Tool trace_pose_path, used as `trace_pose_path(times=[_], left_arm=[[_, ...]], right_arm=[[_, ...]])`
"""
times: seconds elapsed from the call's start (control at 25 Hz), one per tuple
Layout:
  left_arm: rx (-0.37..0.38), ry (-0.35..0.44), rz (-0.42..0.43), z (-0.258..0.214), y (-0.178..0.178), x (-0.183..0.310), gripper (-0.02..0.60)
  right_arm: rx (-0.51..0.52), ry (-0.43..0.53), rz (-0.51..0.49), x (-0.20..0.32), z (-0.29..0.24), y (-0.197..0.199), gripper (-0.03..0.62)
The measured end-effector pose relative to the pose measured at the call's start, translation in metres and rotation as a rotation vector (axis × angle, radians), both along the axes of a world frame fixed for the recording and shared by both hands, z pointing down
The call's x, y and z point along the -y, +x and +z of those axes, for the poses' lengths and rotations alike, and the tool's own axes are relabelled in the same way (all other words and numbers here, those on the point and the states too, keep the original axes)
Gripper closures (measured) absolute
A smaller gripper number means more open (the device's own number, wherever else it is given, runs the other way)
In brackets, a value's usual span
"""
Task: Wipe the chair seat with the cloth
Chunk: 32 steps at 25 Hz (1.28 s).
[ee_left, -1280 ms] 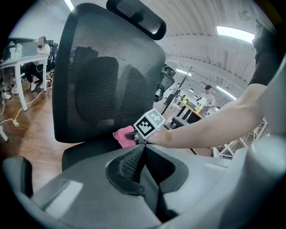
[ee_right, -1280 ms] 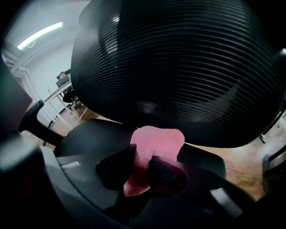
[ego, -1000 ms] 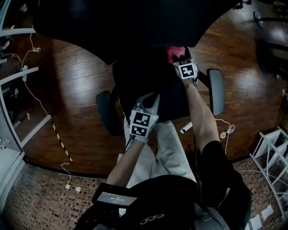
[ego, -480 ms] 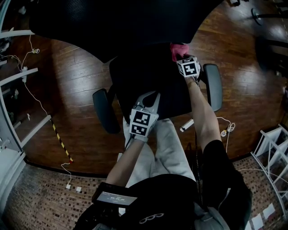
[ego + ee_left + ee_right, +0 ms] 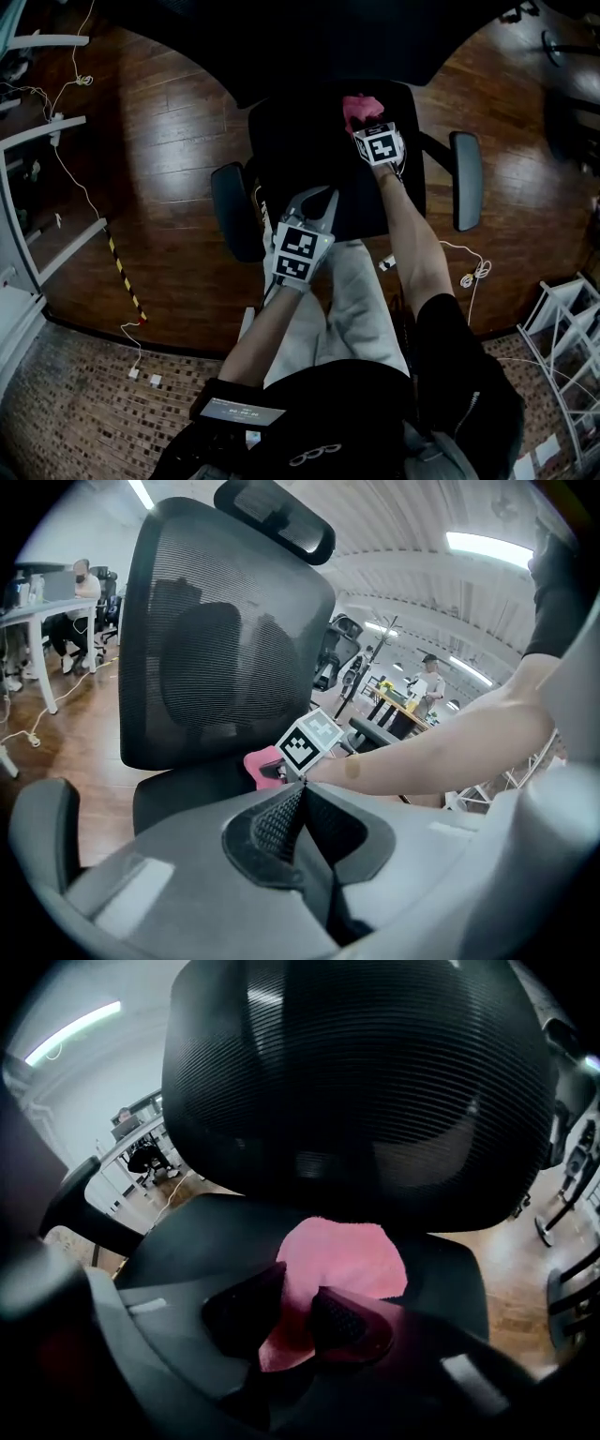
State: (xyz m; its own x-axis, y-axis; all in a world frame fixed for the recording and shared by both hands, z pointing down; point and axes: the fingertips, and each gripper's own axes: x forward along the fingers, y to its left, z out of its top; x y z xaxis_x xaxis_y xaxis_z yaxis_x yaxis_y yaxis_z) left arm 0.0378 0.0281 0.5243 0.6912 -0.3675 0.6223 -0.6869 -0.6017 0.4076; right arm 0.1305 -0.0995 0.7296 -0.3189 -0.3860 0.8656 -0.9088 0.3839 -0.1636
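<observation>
A black office chair fills the middle of the head view, its seat under both hands. A pink cloth lies at the back of the seat, below the mesh backrest. My right gripper is shut on the pink cloth and presses it onto the seat. My left gripper hovers over the seat's front edge, shut with nothing in it. In the left gripper view its jaws meet, and the cloth shows beyond them beside the right gripper's marker cube.
Chair armrests flank the seat. Wooden floor surrounds the chair, with cables and a white rack at the right. White table legs stand at the left. Other people sit at desks far behind.
The right gripper has slid the cloth a little left across the back of the seat. The view shifted so the chair sits lower and further right. The left gripper stays put.
</observation>
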Motion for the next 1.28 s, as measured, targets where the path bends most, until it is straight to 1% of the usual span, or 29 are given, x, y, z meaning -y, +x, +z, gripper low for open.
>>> trace_pose_path(times=[0.24, 0.4, 0.6, 0.76, 0.92, 1.04, 1.16, 1.28], left_arm=[[0.011, 0.001, -0.031, -0.001, -0.040, -0.004, 0.589], [0.017, -0.002, -0.049, -0.002, -0.066, -0.007, 0.589], [0.019, 0.000, -0.071, -0.003, -0.092, -0.009, 0.589], [0.016, -0.001, -0.082, -0.006, -0.108, -0.012, 0.589], [0.011, 0.000, -0.087, -0.007, -0.122, -0.014, 0.589], [0.014, 0.000, -0.080, -0.006, -0.126, -0.016, 0.589], [0.017, 0.002, -0.067, -0.006, -0.124, -0.017, 0.589], [0.022, 0.003, -0.049, -0.004, -0.118, -0.018, 0.589]], right_arm=[[0.052, -0.019, -0.067, -0.015, 0.005, -0.083, 0.510], [0.089, -0.016, -0.120, -0.022, 0.001, -0.135, 0.510], [0.150, -0.024, -0.172, -0.033, -0.005, -0.189, 0.510], [0.200, -0.026, -0.215, -0.043, -0.011, -0.224, 0.510], [0.250, -0.033, -0.245, -0.052, -0.018, -0.255, 0.510], [0.278, -0.035, -0.271, -0.060, -0.021, -0.271, 0.510], [0.287, -0.036, -0.258, -0.064, -0.020, -0.271, 0.510], [0.284, -0.040, -0.227, -0.065, -0.017, -0.255, 0.510]])
